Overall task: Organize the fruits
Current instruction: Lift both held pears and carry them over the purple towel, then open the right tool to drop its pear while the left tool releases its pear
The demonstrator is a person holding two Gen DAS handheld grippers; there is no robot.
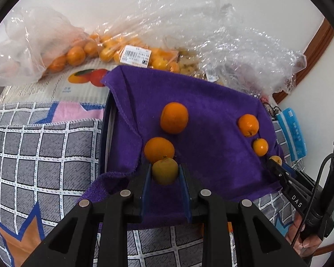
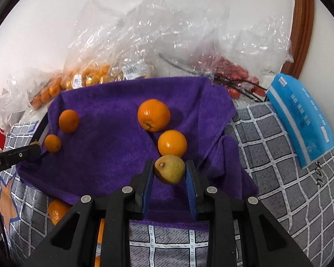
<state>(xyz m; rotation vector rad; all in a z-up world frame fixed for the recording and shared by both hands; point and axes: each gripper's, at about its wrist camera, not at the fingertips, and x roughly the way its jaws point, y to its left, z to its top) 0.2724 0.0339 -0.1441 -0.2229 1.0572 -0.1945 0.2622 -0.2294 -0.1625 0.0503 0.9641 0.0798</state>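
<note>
left tongs (image 1: 164, 172) clamped on a small yellow-green oval fruit (image 1: 164, 170), blue pads pressing both its sides, stem nub at the top, long axis roughly upright in the left wrist view. it hangs just in front of a round orange citrus (image 1: 159, 149) on the purple terry towel (image 1: 202, 111). right tongs (image 2: 169, 173) gripping a second small greenish-yellow oval fruit (image 2: 169, 172), its calyx end turned to the upper left, long axis tilted that way, pinched across the short width. just behind it a smooth round orange (image 2: 172, 143), then a bigger orange with a green stem scar (image 2: 153, 115). two smaller oranges (image 2: 68, 120) (image 2: 52, 143) sit near the towel's left edge in the right wrist view, close to the left tongs' tip. the towel is draped over a dark-rimmed tray (image 1: 105, 133) on a grey checked cloth (image 1: 44, 151). clear plastic bags of small oranges (image 1: 104, 51) behind. blue tissue pack (image 2: 300, 120) on the right.
</note>
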